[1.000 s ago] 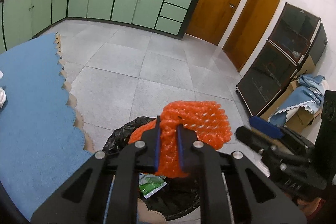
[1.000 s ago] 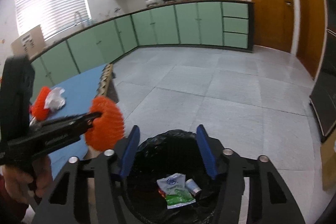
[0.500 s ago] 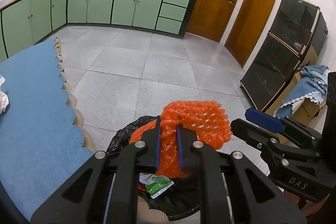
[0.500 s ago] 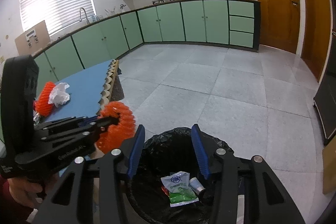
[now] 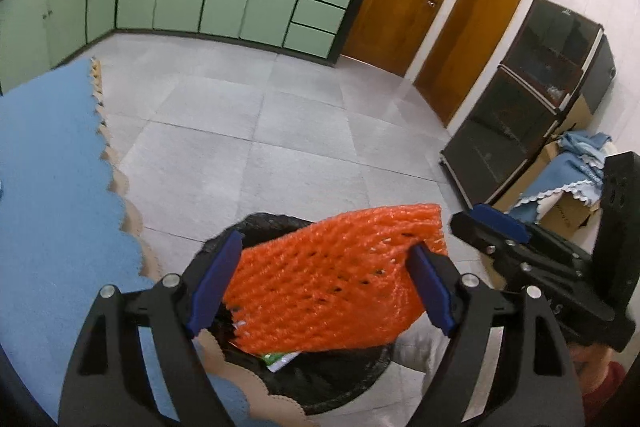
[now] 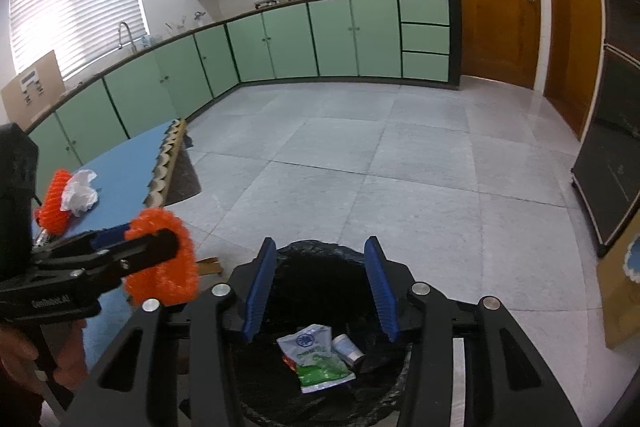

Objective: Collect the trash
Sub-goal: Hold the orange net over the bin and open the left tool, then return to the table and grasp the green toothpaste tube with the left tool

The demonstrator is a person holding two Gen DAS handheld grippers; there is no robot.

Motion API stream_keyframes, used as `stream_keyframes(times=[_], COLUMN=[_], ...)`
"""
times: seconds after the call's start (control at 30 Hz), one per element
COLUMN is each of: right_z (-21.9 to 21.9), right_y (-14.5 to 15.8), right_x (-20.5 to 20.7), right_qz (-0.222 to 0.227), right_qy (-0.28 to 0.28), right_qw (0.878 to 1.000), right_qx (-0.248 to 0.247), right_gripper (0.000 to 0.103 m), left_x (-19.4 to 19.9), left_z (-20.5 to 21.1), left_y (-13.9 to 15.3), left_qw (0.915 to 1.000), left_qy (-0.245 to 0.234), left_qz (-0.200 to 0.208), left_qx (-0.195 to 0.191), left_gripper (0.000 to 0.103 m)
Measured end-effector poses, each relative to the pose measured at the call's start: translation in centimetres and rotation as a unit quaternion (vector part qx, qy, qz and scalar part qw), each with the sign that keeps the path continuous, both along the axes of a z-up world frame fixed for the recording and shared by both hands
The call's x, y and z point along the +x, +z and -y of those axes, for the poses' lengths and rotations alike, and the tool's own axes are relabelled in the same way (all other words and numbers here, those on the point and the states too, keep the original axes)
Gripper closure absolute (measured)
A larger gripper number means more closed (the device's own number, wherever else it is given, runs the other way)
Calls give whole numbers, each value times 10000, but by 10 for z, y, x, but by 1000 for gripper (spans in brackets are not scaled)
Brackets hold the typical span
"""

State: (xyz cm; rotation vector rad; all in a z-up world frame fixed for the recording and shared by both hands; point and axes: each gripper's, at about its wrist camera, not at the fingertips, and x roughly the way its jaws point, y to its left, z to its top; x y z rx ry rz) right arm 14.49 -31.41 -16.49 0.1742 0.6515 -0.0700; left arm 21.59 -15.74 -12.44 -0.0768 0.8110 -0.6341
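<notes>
An orange foam net (image 5: pixel 328 287) hangs spread out between the pads of my left gripper (image 5: pixel 325 243), above the black-bagged bin (image 5: pixel 344 387). The left jaws are opening wide and no longer pinch the net. In the right wrist view the net (image 6: pixel 168 267) bulges around the left gripper's tip (image 6: pixel 160 239), just left of the bin (image 6: pixel 260 379). My right gripper (image 6: pixel 320 246) stands open over the bin mouth with nothing between its pads. A green-white packet (image 6: pixel 316 359) and a small can (image 6: pixel 348 347) lie inside the bin.
The blue table (image 5: pixel 52 207) at the left carries another orange net (image 6: pixel 54 203) and a crumpled white tissue (image 6: pixel 80 191). A black glass cabinet (image 5: pixel 520 115) and a cloth-draped cardboard box (image 5: pixel 568 187) stand at the right. Grey tiled floor (image 5: pixel 300 131) runs to the green cupboards.
The left jaws went from clamped tight on the bunched net to wide apart, and the net has sprung out flat between them. The right gripper shifted slightly over the bin.
</notes>
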Motion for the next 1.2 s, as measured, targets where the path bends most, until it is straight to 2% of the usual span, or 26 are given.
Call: stream_keyframes(times=[0.1,0.2,0.23,0.3,0.33,0.4,0.47,0.5,0.53,0.6,0.67,0.8,0.97,1.1,1.2], right_z=[1,1,1,1,1,2,2,2,2,-1,-2,-3,-7,-19,-38], right_y=[0,0,0,0,0,2,3,3,3,4,5,5,10,19,28], right_x=[-1,-1,-1,-1,-1,-2,-3,-2,-2,-1,-2,-1,-3,-2,2], right_qz=[9,24,25,19,14,34,35,33,36,35,56,56,112,240,406], right_qy=[-6,0,-3,-17,-28,-46,-54,-46,-39,-33,-34,-30,13,135,328], right_qw=[10000,10000,10000,10000,10000,10000,10000,10000,10000,10000,9999,9999,9999,9995,9986], right_qx=[-16,-7,2,-6,-16,-13,-40,-43,-49,-84,-104,-97,-110,-125,-98], right_gripper=[58,58,58,58,58,58,58,58,58,58,58,58,58,57,57], left_x=[-4,-7,-8,-11,-10,-2,-1,-1,-1,-3,-8,-10,-10,-12,-14], left_z=[0,-8,-6,3,3,-8,-13,-17,-19,-14,-13,-20,-30,-57,-93], left_y=[4,9,8,5,3,1,4,6,8,11,15,20,29,37,43], left_qw=[9999,9977,9983,9977,9979,9992,9990,9974,9966,9989,9990,9991,9991,9971,9937], left_qy=[-41,-397,-395,-236,-346,-378,-352,-454,-465,-383,-367,-262,-27,373,804], left_qz=[113,5,12,421,347,-102,-79,-189,-226,43,250,272,425,654,761], left_qx=[-9,-552,-421,478,414,-113,-251,-536,-643,-259,-105,-188,-81,72,196], left_gripper=[20,14,13,16,16,16,16,16,16,16,16,15,15,15,15])
